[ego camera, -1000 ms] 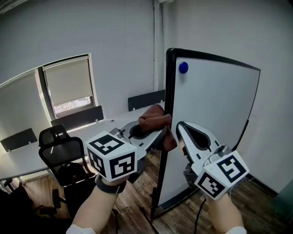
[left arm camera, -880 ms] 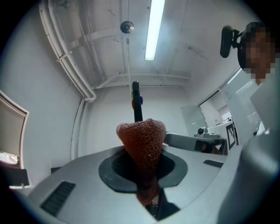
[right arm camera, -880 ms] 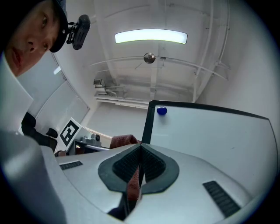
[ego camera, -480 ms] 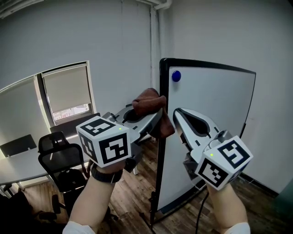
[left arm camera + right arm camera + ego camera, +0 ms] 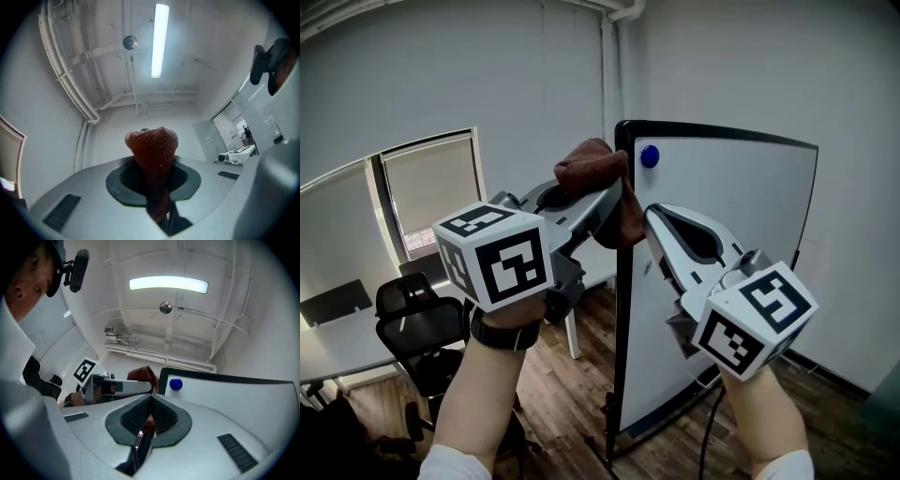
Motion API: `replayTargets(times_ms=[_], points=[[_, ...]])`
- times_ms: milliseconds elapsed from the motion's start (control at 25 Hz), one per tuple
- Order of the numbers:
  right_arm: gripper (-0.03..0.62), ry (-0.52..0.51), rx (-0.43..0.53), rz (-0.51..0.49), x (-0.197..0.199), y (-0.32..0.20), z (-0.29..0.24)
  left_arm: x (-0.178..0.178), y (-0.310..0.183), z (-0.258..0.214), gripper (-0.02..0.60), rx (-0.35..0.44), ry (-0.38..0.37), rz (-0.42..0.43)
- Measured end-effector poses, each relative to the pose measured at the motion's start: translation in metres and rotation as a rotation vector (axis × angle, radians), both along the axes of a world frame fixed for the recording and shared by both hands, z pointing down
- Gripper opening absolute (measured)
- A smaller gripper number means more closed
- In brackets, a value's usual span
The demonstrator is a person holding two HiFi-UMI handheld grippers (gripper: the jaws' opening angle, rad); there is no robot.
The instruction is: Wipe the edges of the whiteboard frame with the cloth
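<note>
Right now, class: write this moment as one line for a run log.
left gripper: shut on cloth | cloth: at top corner of whiteboard frame | right gripper: shut, beside cloth

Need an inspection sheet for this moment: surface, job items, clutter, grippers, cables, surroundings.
Surface: upright white whiteboard panel, no marks seen; black frame around it.
Job's things: reddish-brown woven cloth bunched against the frame's top left corner.
Clutter: round blue magnet on the panel near that corner.
Grippers: left gripper shut on the cloth; right gripper jaws together, gripping nothing, in front of the panel.
Cables: dark cable hanging below the right gripper.
Surroundings: black office chair, grey table, wooden floor, window with blind down.
</note>
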State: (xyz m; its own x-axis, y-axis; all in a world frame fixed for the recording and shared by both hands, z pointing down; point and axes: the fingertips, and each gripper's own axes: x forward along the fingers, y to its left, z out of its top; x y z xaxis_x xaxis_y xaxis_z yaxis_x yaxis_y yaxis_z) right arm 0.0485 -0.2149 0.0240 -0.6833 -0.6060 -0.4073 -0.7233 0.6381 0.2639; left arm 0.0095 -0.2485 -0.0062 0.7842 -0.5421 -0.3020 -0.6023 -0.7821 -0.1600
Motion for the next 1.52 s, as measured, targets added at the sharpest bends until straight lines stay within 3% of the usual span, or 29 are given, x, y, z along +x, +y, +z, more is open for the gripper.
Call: replayTargets(times_ms=[360,560,880,1080,1320,1520], points=[[0.005,-0.007,-0.027,-0.001,-0.002,-0.002,-0.005,0.000,0.007,-0.002,0.075,0.044,-0.001,-0.048],[0.005,-0.017,-0.038,0.006,0.003,-0.010,0.015,0.004,0.008,0.034,0.077,0.099,-0.005,-0.066],[0.005,-0.023,-0.094,0.031,0.000,-0.008,0.065,0.005,0.019,0.105,0.077,0.064,0.004,-0.023],[0.005,-0.054,-0.150,0.036,0.007,-0.023,0.088,0.014,0.010,0.127,0.075,0.033,0.010,0.010],[0.005,-0.105,-0.188,0.048,0.004,-0.007,0.124,0.011,0.024,0.166,0.075,0.033,0.011,0.045],[0.005,-0.141,-0.241,0.061,0.004,-0.005,0.153,0.004,0.024,0.199,0.075,0.012,-0.001,0.036]])
